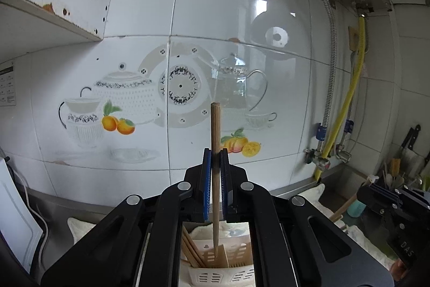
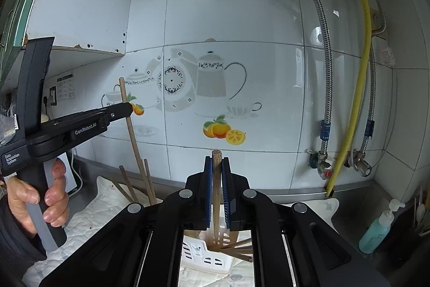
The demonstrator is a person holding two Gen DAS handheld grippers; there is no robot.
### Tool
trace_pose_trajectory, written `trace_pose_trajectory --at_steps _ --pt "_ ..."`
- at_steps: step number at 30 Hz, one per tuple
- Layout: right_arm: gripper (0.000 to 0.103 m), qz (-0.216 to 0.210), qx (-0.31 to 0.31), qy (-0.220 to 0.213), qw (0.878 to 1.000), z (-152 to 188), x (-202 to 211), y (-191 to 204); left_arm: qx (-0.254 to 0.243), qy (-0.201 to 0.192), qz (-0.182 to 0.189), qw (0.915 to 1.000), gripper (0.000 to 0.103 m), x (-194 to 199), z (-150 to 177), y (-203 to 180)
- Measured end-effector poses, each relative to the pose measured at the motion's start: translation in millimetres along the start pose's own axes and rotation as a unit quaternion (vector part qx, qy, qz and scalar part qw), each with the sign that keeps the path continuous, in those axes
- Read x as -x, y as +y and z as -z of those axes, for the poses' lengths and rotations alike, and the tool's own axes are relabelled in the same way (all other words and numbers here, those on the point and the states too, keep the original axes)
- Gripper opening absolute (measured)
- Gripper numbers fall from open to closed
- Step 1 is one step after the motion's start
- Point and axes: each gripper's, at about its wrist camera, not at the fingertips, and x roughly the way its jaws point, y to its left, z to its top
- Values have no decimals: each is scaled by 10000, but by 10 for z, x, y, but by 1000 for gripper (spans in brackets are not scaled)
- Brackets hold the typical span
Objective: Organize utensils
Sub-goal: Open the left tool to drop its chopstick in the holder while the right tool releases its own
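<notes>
A: Nearest the lens, the left gripper [image 1: 215,152] has its blue pads pressed together on a wooden chopstick [image 1: 215,141]. The stick stands close to upright, blunt end up, thin end pointing down.

B: And what lies under it?

A: The white slotted utensil holder [image 1: 215,273], directly below the tip, with other chopsticks [image 1: 190,249] leaning in it. So the stick's long axis already runs toward the holder.

B: The other hand?

A: The same picture. The right gripper [image 2: 217,160] pinches its own chopstick [image 2: 216,160], also near vertical, tip just above the holder [image 2: 207,260] on the quilted cloth [image 2: 88,217].

B: Which is nearer?

A: I cannot tell; both hang right over it. From the right-hand camera the left gripper [image 2: 129,105] shows side-on, its stick slanting down to the holder. I'd judge either needs only a straight drop.
</notes>
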Motion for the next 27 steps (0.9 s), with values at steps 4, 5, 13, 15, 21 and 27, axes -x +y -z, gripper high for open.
trace_pose_trajectory --at_steps 4,5,13,15,21,27 --pt "7 -31 -46 122 9999 54 -97 -13 194 290 27 9994 5 -204 129 92" --pt "7 -39 -57 139 9999 69 -112 -12 213 377 34 9991 5 -250 167 104" --pt "8 -7 -63 231 9997 123 -154 -7 222 589 -42 9980 8 -329 326 154" --pt "9 -3 -65 209 9998 118 -118 -12 215 592 -48 9980 9 -293 339 163" --pt "16 0 -14 132 9999 127 99 9 226 550 -55 9982 24 -50 360 184" --pt "29 43 -2 134 9999 231 375 44 162 444 -164 9987 51 301 404 182"
